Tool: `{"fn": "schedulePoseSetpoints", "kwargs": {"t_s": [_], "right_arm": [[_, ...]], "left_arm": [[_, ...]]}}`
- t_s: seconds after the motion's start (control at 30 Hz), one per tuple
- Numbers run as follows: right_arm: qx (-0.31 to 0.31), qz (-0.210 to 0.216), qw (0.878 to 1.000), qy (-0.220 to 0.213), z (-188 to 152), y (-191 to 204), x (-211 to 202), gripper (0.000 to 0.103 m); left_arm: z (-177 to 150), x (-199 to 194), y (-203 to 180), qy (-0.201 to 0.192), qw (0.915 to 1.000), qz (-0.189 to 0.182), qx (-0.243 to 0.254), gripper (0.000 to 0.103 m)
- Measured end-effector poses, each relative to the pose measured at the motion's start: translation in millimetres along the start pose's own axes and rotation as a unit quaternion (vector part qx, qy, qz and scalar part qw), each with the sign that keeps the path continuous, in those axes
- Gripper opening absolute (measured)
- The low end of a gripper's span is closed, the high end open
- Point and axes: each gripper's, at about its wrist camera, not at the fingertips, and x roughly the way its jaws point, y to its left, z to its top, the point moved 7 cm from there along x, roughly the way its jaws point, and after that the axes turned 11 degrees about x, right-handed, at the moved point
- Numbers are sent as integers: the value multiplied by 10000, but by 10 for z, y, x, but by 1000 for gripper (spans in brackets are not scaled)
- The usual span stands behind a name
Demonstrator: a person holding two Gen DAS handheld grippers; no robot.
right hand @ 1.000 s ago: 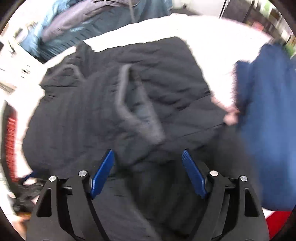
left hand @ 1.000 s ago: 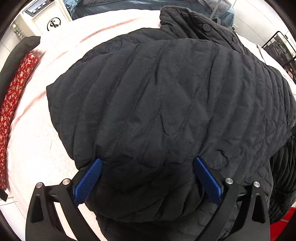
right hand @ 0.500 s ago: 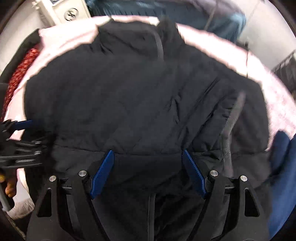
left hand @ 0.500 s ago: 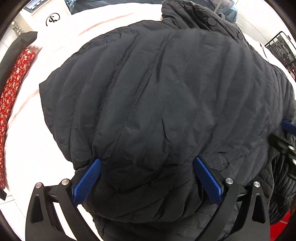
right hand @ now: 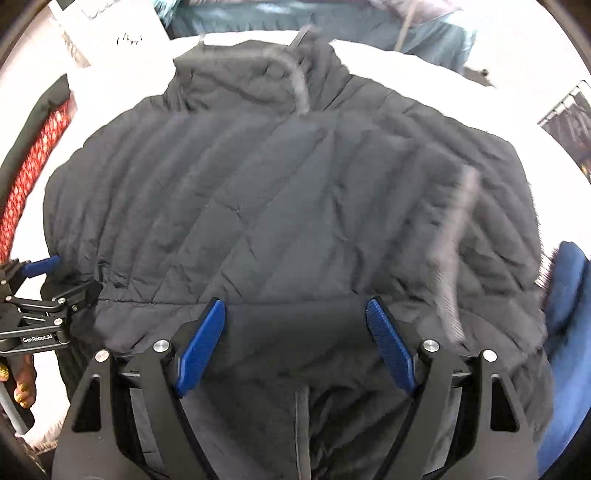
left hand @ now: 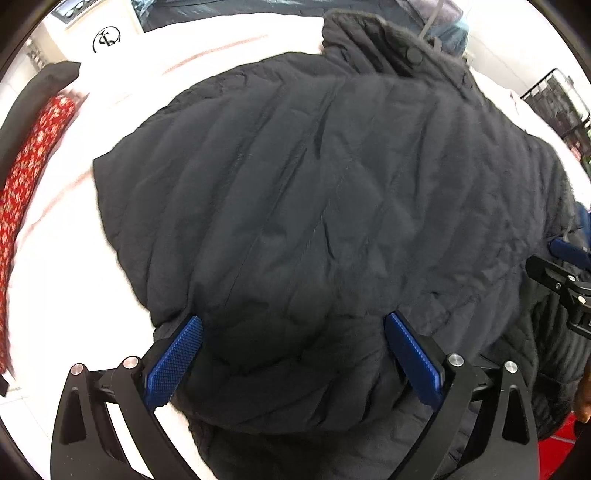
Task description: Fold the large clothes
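Note:
A black quilted jacket [left hand: 332, 206] lies spread on a white-covered surface [left hand: 74, 277], collar at the far end, and fills most of both views [right hand: 277, 206]. My left gripper [left hand: 293, 350] is open, its blue pads low over the jacket's near left part. My right gripper [right hand: 295, 339] is open over the jacket's near edge. The right gripper also shows at the right edge of the left wrist view [left hand: 565, 273]. The left gripper shows at the left edge of the right wrist view [right hand: 40, 295].
A red patterned cloth [left hand: 26, 184] with a black garment lies along the left edge. A blue garment [right hand: 569, 332] lies at the right. Teal and grey clothes [right hand: 351, 22] are piled at the back. A white appliance [left hand: 96, 33] stands back left.
The right gripper swung from the right side to face the jacket squarely and came in beside the left gripper. The left gripper moved slightly closer over the jacket. Both stayed open.

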Motion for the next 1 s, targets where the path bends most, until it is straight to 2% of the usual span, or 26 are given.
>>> {"fn": "schedulePoseSetpoints", "kwargs": {"t_s": [0.17,0.37,0.43,0.6,0.77,1.0], "right_arm": [[718,369,9966,-183,-208,-345,-369,79],[1467,566,9875,-91,-540,-834,-655,79],[1528,568,9866,-40,-644,-921,-694,79],[1399,683,9877,137,-935,-998,-750,79],[1308,807,9880,149,-1213,-1135,-849,79],[1325,765,9882,71,-1461,-1321,-1070,79]], "left_arm": [[-223,-232,105,-251,9992,-247,-172,97],[-562,-422,265,-345,9993,-147,33,97],[-686,-436,301,-301,9994,-169,58,97],[-992,-489,344,-215,9985,-495,30,96],[-1240,-455,417,-106,9978,-661,15,96],[-1626,-414,361,94,9939,-1094,99,87]]}}
